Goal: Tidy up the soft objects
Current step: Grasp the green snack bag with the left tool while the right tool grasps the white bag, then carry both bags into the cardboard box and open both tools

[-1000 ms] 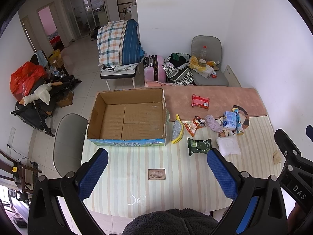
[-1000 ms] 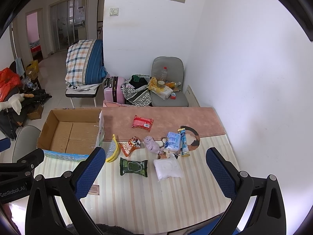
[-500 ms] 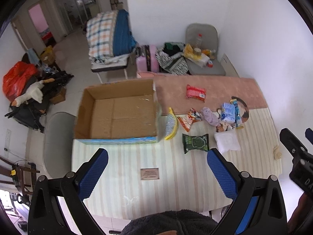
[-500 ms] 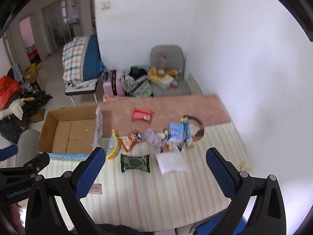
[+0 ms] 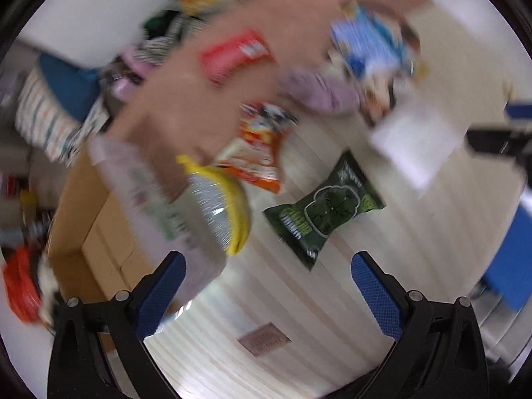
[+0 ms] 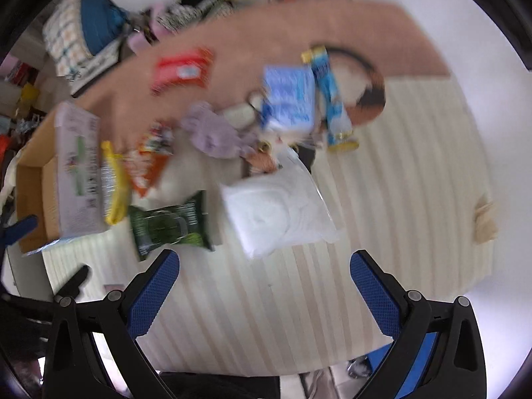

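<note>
Soft packets lie scattered on the striped table (image 5: pixel 299 299). A green packet (image 5: pixel 324 207) lies just ahead of my open, empty left gripper (image 5: pixel 267 286). A yellow-edged clear bag (image 5: pixel 216 206), an orange snack bag (image 5: pixel 259 146), a red packet (image 5: pixel 234 53), a purple cloth (image 5: pixel 319 89) and a blue pack (image 5: pixel 369 46) lie beyond. My right gripper (image 6: pixel 264 286) is open and empty, just short of a white soft pack (image 6: pixel 279 207) and the green packet (image 6: pixel 168 224). Both views are motion-blurred.
An open cardboard box (image 5: pixel 96 232) stands at the table's left side; it also shows in the right wrist view (image 6: pixel 36 179). A pink mat (image 6: pixel 266 26) covers the far half of the table. A small label (image 5: pixel 264 338) lies on the near part.
Both grippers have dropped and moved forward toward the packets, which now look much larger. The left view has tilted. Both grippers stay open.
</note>
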Tool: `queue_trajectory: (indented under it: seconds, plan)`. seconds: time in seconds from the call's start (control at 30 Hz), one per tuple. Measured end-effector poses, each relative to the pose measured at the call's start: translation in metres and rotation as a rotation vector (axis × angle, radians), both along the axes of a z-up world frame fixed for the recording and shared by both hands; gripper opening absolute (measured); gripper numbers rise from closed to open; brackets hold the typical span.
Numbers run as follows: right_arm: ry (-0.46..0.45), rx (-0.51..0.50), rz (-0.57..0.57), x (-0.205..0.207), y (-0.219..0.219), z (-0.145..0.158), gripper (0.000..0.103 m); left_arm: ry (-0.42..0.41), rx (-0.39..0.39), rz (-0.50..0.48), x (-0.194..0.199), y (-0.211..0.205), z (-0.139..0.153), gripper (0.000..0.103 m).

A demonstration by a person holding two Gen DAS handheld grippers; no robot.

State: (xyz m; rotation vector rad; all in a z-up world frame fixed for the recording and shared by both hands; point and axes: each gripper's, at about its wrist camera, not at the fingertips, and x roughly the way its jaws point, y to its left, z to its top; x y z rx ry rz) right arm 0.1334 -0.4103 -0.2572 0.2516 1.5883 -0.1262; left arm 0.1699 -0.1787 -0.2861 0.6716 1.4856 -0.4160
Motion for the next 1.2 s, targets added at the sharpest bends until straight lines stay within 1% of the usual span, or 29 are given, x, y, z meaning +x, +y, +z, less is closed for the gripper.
queue_trajectory:
  seconds: [0.07, 0.13, 0.17, 0.23, 0.27, 0.3, 0.33, 0.37, 0.4, 0.43, 0.5, 0.53, 0.57, 0.6, 0.63, 0.67, 0.7, 0.73, 0.8, 0.83, 0.87, 0.9, 0.93, 0.97, 1.0, 1.07, 1.13, 1.17, 1.2]
  plan:
    - [0.027, 0.056, -0.096, 0.000, -0.018, -0.025, 0.103, 0.036, 0.021, -0.074, 0.000, -0.017, -0.028, 0.102]
    - [0.064, 0.126, -0.216, -0.004, -0.031, -0.044, 0.103, 0.073, 0.065, -0.142, -0.001, -0.032, -0.056, 0.102]
    - [0.074, 0.155, -0.258, -0.004, -0.034, -0.052, 0.103, 0.099, 0.083, -0.174, -0.003, -0.038, -0.070, 0.102]
    - [0.099, 0.182, -0.338, -0.002, -0.037, -0.068, 0.103, 0.113, 0.127, -0.229, -0.007, -0.049, -0.092, 0.101]
    - [0.110, 0.202, -0.387, -0.001, -0.037, -0.077, 0.103, 0.125, 0.135, -0.231, -0.007, -0.051, -0.100, 0.090]
    - [0.126, 0.218, -0.435, 0.000, -0.037, -0.084, 0.103, 0.145, 0.129, -0.213, -0.006, -0.051, -0.104, 0.074]
    - [0.136, 0.225, -0.470, 0.002, -0.036, -0.089, 0.103, 0.171, 0.117, -0.172, -0.004, -0.049, -0.107, 0.065]
    - [0.138, 0.243, -0.515, 0.003, -0.038, -0.095, 0.103, 0.206, 0.101, -0.106, 0.000, -0.044, -0.110, 0.052]
    - [0.136, 0.254, -0.559, 0.007, -0.038, -0.102, 0.103, 0.229, 0.090, -0.036, 0.003, -0.039, -0.112, 0.050]
    - [0.142, 0.247, -0.573, 0.011, -0.037, -0.105, 0.103, 0.255, 0.064, 0.039, 0.006, -0.031, -0.113, 0.050]
    - [0.195, 0.165, -0.563, 0.025, -0.031, -0.121, 0.103, 0.309, 0.036, 0.246, 0.010, -0.009, -0.116, 0.050]
    - [0.214, 0.136, -0.545, 0.031, -0.029, -0.126, 0.103, 0.336, 0.023, 0.315, 0.010, -0.001, -0.118, 0.050]
    - [0.242, 0.091, -0.489, 0.039, -0.022, -0.133, 0.103, 0.380, -0.012, 0.420, 0.009, 0.012, -0.120, 0.050]
    - [0.260, 0.061, -0.433, 0.043, -0.015, -0.136, 0.103, 0.411, -0.037, 0.489, 0.007, 0.020, -0.122, 0.050]
    - [0.260, 0.037, -0.354, 0.047, -0.005, -0.139, 0.103, 0.432, -0.053, 0.531, 0.006, 0.028, -0.121, 0.050]
    - [0.254, 0.018, -0.253, 0.048, 0.007, -0.139, 0.103, 0.433, -0.075, 0.565, 0.004, 0.033, -0.119, 0.050]
    - [0.250, 0.008, -0.157, 0.048, 0.017, -0.138, 0.102, 0.445, -0.091, 0.581, 0.002, 0.035, -0.118, 0.050]
    - [0.254, -0.002, -0.030, 0.045, 0.030, -0.137, 0.101, 0.459, -0.101, 0.588, -0.001, 0.038, -0.118, 0.050]
    - [0.268, -0.035, 0.117, 0.034, 0.043, -0.132, 0.100, 0.471, -0.106, 0.595, -0.003, 0.043, -0.116, 0.050]
    - [0.265, -0.066, 0.140, 0.028, 0.043, -0.127, 0.100, 0.476, -0.107, 0.596, -0.005, 0.045, -0.115, 0.050]
    - [0.250, -0.088, 0.126, 0.024, 0.040, -0.122, 0.100, 0.478, -0.112, 0.603, -0.007, 0.044, -0.117, 0.052]
    - [0.229, -0.102, 0.083, 0.018, 0.033, -0.114, 0.100, 0.483, -0.120, 0.613, -0.007, 0.044, -0.120, 0.054]
    - [0.219, -0.085, 0.034, 0.012, 0.028, -0.109, 0.101, 0.489, -0.124, 0.618, 0.005, 0.048, -0.116, 0.055]
    - [0.217, -0.060, -0.011, 0.009, 0.024, -0.108, 0.103, 0.494, -0.131, 0.626, 0.004, 0.050, -0.115, 0.057]
    - [0.220, -0.018, -0.072, 0.004, 0.019, -0.109, 0.103, 0.495, -0.134, 0.635, 0.004, 0.051, -0.114, 0.057]
    - [0.218, 0.034, -0.140, 0.000, 0.016, -0.115, 0.103, 0.493, -0.130, 0.638, 0.005, 0.050, -0.116, 0.057]
    - [0.241, 0.046, -0.175, -0.005, 0.019, -0.128, 0.103, 0.480, -0.123, 0.632, 0.007, 0.049, -0.115, 0.057]
    - [0.240, 0.055, -0.194, -0.007, 0.023, -0.134, 0.103, 0.467, -0.113, 0.626, 0.005, 0.048, -0.116, 0.054]
    - [0.235, 0.052, -0.202, -0.009, 0.027, -0.139, 0.103, 0.449, -0.102, 0.621, 0.005, 0.049, -0.117, 0.046]
